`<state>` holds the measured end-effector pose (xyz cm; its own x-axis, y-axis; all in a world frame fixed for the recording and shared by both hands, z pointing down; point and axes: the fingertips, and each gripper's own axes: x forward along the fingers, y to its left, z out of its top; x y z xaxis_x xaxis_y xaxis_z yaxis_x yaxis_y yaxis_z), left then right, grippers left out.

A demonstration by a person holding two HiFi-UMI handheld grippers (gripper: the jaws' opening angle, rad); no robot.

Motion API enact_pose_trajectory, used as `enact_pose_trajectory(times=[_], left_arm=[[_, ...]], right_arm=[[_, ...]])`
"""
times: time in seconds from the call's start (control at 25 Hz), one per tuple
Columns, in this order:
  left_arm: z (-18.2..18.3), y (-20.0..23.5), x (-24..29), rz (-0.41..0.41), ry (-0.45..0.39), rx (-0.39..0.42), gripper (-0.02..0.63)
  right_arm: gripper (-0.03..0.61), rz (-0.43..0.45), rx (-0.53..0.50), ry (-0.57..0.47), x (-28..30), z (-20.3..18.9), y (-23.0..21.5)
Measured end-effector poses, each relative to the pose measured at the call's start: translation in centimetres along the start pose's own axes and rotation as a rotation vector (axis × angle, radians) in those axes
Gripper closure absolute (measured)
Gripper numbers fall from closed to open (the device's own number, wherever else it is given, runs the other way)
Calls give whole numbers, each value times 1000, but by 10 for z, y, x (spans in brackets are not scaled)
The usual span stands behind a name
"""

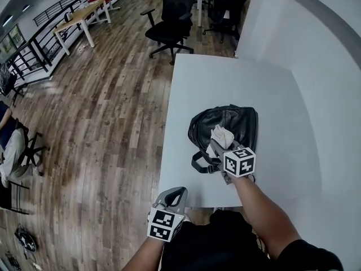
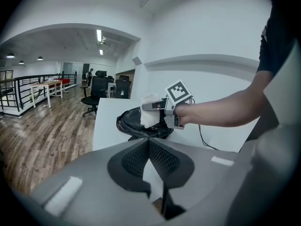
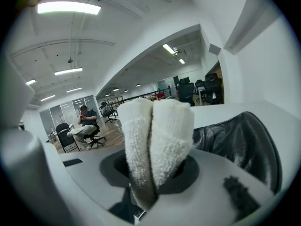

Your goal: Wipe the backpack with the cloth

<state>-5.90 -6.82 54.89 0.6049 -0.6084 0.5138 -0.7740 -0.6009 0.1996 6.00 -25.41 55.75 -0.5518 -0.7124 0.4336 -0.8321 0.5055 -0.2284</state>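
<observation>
A black leather backpack (image 1: pixel 225 126) lies flat on the white table (image 1: pixel 265 95), nearer its front edge. My right gripper (image 1: pixel 219 145) is shut on a folded white cloth (image 1: pixel 220 135), which rests on the backpack's near part. In the right gripper view the cloth (image 3: pixel 157 135) stands up between the jaws and the backpack (image 3: pixel 242 140) lies just behind it. My left gripper (image 1: pixel 174 195) hangs off the table's front left corner, shut and holding nothing. From the left gripper view the backpack (image 2: pixel 134 126), the cloth (image 2: pixel 150 118) and the right gripper (image 2: pixel 149 107) lie ahead.
A white wall (image 1: pixel 316 33) runs along the table's right side. Black office chairs (image 1: pixel 169 21) stand beyond the table's far end on the wooden floor (image 1: pixel 101 123). A thin cable (image 2: pixel 207 142) lies on the table near the wall. A seated person (image 3: pixel 84 126) is far off.
</observation>
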Motion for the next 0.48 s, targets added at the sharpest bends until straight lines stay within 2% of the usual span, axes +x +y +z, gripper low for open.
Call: enact_pose_trajectory(times=[0.48], left_arm=[[7, -31, 11, -81, -1, 47, 607]], right_arm=[[477, -96, 29, -50, -50, 5, -37]])
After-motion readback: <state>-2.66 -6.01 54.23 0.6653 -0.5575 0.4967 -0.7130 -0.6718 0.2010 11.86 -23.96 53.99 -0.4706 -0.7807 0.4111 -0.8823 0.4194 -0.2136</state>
